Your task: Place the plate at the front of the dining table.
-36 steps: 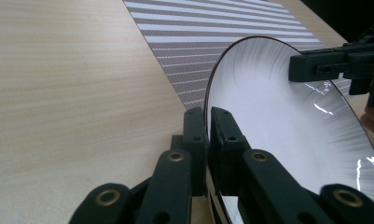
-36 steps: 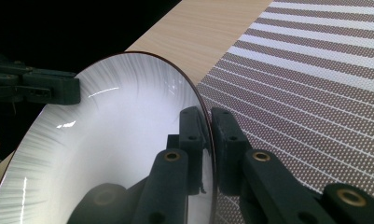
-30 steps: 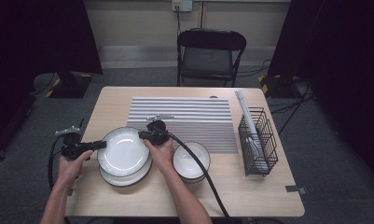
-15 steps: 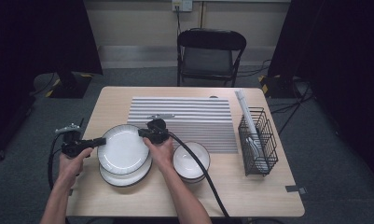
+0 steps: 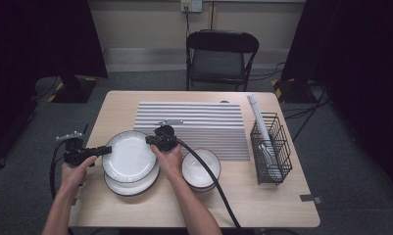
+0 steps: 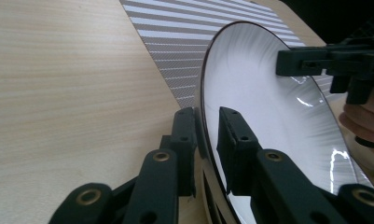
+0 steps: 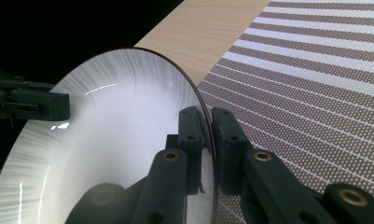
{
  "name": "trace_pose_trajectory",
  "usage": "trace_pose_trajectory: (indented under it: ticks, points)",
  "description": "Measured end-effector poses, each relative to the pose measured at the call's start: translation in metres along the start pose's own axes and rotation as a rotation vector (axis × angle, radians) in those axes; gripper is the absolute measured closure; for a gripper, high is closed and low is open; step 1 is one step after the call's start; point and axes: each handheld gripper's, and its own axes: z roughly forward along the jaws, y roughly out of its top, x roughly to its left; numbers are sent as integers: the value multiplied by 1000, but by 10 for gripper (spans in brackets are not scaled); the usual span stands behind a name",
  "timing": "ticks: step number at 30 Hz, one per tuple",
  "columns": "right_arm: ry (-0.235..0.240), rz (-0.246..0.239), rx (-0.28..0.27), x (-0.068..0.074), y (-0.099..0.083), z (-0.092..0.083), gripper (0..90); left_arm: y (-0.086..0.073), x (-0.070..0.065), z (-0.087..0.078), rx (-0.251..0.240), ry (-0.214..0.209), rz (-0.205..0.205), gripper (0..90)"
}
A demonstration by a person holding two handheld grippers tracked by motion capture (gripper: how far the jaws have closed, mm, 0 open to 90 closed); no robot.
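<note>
Little has shifted since the earlier frames: the upper plate point(image 5: 130, 155) hovers over a second plate point(image 5: 131, 185), pinched at opposite rims. Left hand-held gripper point(image 6: 207, 133) straddles the rim, its jaws just having eased wider, one pad off the face. Right hand-held gripper point(image 7: 208, 135) pinches the far rim. Beyond lie the striped mat point(image 5: 204, 122), a bowl point(image 5: 200, 169), a wire rack point(image 5: 270, 147) on the worktop point(image 5: 262, 205).
</note>
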Motion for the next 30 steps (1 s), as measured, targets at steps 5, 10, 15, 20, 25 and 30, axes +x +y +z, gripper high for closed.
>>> trace_pose_trajectory:
  ticks: [5, 10, 15, 20, 25, 30]
  points:
    - [1, 1, 4, 0, 0, 0, 833, 2, -5, 2, 14, 43, 16, 813]
    - [4, 12, 23, -1, 1, -2, 816, 3, -5, 2, 7, 57, 17, 825]
    - [11, 38, 41, -3, -1, 0, 776, 4, -7, 3, -6, 65, 4, 840]
    - [24, 49, 63, -4, -2, 1, 745, 4, -7, 3, -13, 64, 4, 845]
    - [34, 58, 86, -4, -3, 3, 678, 4, -6, 2, -16, 67, 10, 848]
    - [60, 76, 99, -5, -5, 5, 733, 4, -6, 3, -18, 69, 11, 848]
